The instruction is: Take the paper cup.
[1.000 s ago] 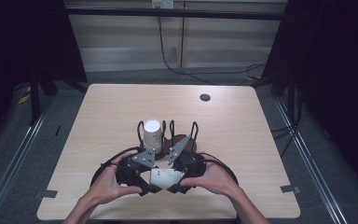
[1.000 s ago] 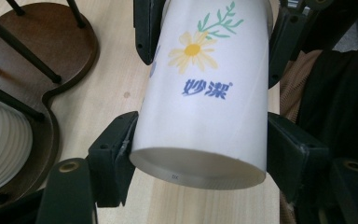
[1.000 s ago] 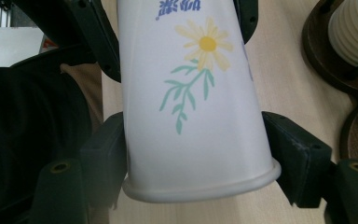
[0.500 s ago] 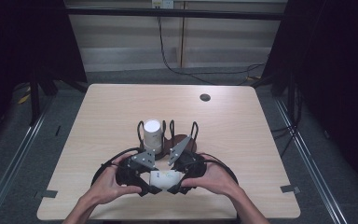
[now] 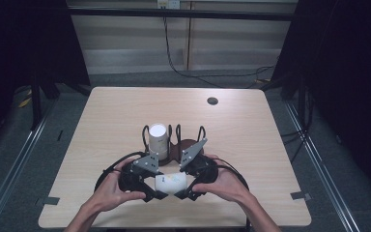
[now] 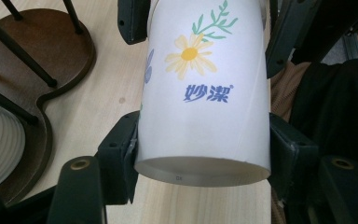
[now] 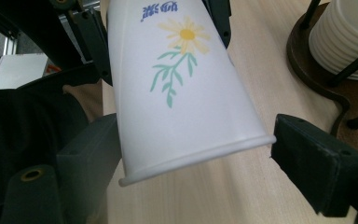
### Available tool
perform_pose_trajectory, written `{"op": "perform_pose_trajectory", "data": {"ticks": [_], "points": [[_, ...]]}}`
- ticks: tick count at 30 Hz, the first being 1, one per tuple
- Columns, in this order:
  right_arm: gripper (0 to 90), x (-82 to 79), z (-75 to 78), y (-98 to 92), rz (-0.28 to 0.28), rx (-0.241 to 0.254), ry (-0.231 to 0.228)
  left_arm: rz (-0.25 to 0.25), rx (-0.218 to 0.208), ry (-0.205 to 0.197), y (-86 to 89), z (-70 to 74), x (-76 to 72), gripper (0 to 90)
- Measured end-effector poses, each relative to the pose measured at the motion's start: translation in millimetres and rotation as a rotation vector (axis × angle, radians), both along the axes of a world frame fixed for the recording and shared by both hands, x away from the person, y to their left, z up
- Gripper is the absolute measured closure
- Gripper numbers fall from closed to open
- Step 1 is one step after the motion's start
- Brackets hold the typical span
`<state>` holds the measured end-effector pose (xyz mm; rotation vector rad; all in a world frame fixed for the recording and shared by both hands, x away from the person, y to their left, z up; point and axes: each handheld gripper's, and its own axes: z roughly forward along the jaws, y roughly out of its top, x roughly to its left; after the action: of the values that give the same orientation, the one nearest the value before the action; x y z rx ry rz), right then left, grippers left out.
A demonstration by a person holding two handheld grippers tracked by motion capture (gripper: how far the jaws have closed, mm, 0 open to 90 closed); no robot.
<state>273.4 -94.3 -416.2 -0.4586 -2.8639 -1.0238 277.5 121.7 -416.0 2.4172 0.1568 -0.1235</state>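
White paper made up the cup [image 6: 200,93], printed with a yellow daisy, a green sprig and blue characters; it lay on its side above the table [image 5: 101,121], close to the near edge and about midway along it, bridged between the two grippers. The left gripper [image 6: 200,154] pinched the cup's narrow base end, both pads pressed against its wall. The right gripper [image 7: 200,154] sat at the rim end with its jaws just opened: one pad lay against the cup, the other stood clear of the rim with a gap showing. Both hands, left hand [image 5: 108,191] and right hand [image 5: 222,183], gripped their tools from the near edge, angled inward toward each other.

From the high view the cup [image 5: 170,182] was mostly covered by the gripper bodies and grey plates, so only a pale patch showed. Its base and rim were each cut off in one gripper view.

Just beyond stood a dark wooden holder [image 5: 186,145] with black wire uprights, carrying a stack of cups [image 5: 157,140]. A small dark disc [image 5: 212,101] lay near the far right corner.
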Motion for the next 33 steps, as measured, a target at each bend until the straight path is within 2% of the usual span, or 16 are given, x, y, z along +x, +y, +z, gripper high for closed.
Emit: {"op": "perform_pose_trajectory", "data": {"ticks": [6, 9, 17, 19, 21, 23, 27, 33], "points": [[15.5, -1.2, 4.1, -4.7, -0.012, 0.034, 0.002, 0.020, -0.028, 0.014, 2.4, -2.0, 0.1, 36.8], [15.4, -2.0, 5.4, -8.1, -0.019, 0.048, -0.004, 0.026, -0.029, 0.014, 4.1, -2.0, 0.9, 36.8], [15.5, -2.9, 1.1, -15.7, -0.052, 0.070, 0.000, 0.034, -0.042, 0.014, 6.5, -1.1, 1.2, 36.8], [15.5, -3.8, 0.5, -18.3, -0.068, 0.076, 0.001, 0.042, -0.057, 0.019, 7.9, -1.2, 0.4, 36.8], [15.5, -5.1, 0.3, -21.6, -0.068, 0.104, 0.003, 0.044, -0.068, 0.016, 8.8, -1.1, -0.2, 36.7], [15.5, -6.1, 0.5, -24.5, -0.080, 0.112, -0.002, 0.042, -0.069, 0.009, 9.7, 0.1, 0.0, 36.7], [15.5, -6.6, 1.2, -29.8, -0.094, 0.139, -0.008, 0.044, -0.104, -0.005, 10.5, 1.9, 1.0, 36.6], [15.4, -9.4, 0.8, -37.3, -0.125, 0.174, -0.019, 0.047, -0.117, -0.011, 9.9, 4.0, 1.4, 36.7]]}}
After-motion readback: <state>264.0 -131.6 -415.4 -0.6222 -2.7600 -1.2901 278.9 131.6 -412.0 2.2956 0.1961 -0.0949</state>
